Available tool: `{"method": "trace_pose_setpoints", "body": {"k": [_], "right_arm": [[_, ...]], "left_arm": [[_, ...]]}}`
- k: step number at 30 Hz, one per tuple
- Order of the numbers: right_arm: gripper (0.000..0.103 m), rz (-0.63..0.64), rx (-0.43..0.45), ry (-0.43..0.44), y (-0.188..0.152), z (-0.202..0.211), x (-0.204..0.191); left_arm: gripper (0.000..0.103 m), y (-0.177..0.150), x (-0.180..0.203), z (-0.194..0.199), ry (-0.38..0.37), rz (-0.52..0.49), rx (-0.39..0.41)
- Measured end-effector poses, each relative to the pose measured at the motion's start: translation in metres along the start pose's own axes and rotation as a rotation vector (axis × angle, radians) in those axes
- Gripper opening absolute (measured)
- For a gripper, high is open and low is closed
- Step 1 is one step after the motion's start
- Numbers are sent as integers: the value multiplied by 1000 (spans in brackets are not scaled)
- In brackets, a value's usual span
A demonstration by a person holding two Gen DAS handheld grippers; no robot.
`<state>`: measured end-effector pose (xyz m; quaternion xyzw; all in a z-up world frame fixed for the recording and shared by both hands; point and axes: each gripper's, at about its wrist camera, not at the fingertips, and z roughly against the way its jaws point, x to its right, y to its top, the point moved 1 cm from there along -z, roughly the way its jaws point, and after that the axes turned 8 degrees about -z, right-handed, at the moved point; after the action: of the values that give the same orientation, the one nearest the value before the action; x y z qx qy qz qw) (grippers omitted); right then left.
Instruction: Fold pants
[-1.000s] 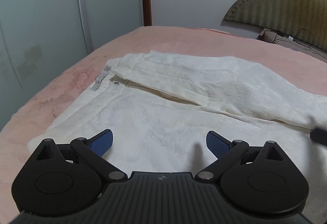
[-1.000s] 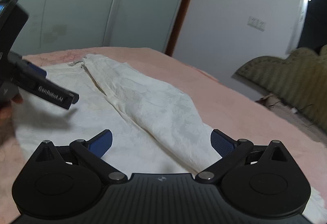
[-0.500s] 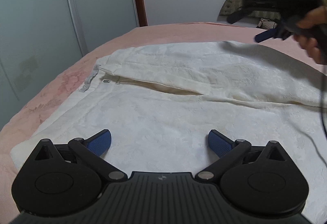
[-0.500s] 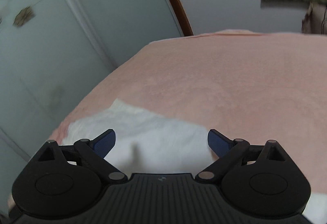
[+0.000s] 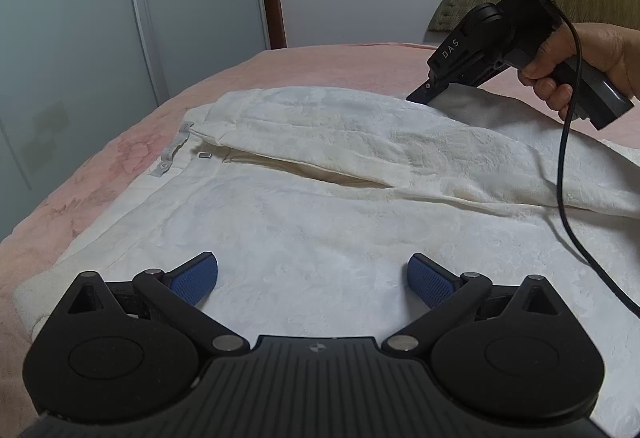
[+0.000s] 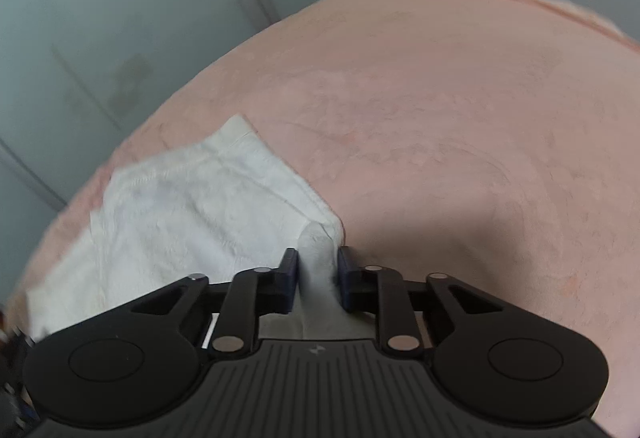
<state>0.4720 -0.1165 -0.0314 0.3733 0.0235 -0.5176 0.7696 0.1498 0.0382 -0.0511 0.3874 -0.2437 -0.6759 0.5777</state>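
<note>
Since half a second earlier, the right tool [image 6: 318, 280] had come down and closed on the far edge of the pants [image 5: 328, 206], pinching a ridge of white cloth between its blue pads [image 6: 289, 280]; before that it had hung wide above them. In the left view the same tool [image 5: 430, 94], gripped by the right hand [image 5: 584, 62], met the fabric at about 1 o'clock. The left tool [image 5: 312, 278] had barely shifted and stood wide, holding nothing, low over the near cloth at 6 o'clock.

The pants lay spread flat on the pink bed [image 6: 460, 126], waistband at 10 o'clock, one leg overlapping the other.

They looked soft, light and limp, with a plush texture. They would likely drape and sag from any single grip, so holding them at edges or corners with both tools seemed wise.

The leg ends ran off the left view at 3 o'clock. A black cable [image 5: 564, 174] crossed the cloth. The right view was blurred, and whether the pinch caught one layer or several could not be told.
</note>
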Motion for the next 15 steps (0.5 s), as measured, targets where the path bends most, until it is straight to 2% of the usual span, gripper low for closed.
{"method": "trace_pose_setpoints", "body": {"k": [4,7,12,15], "right_arm": [[10,111,110,-71,-20,21,-34],[10,287,188,-158,-42,43,-81],[10,591,252,-253,-105,74,-159],[10,736,268,-278,-156,86,-196]], "left_arm": [[103,1,-2,0,-13,19,3],[101,1,-13,4,-29,87,27],[100,0,-67,23,-41,394,100],[102,-5,-101,35,-99,550,138]]}}
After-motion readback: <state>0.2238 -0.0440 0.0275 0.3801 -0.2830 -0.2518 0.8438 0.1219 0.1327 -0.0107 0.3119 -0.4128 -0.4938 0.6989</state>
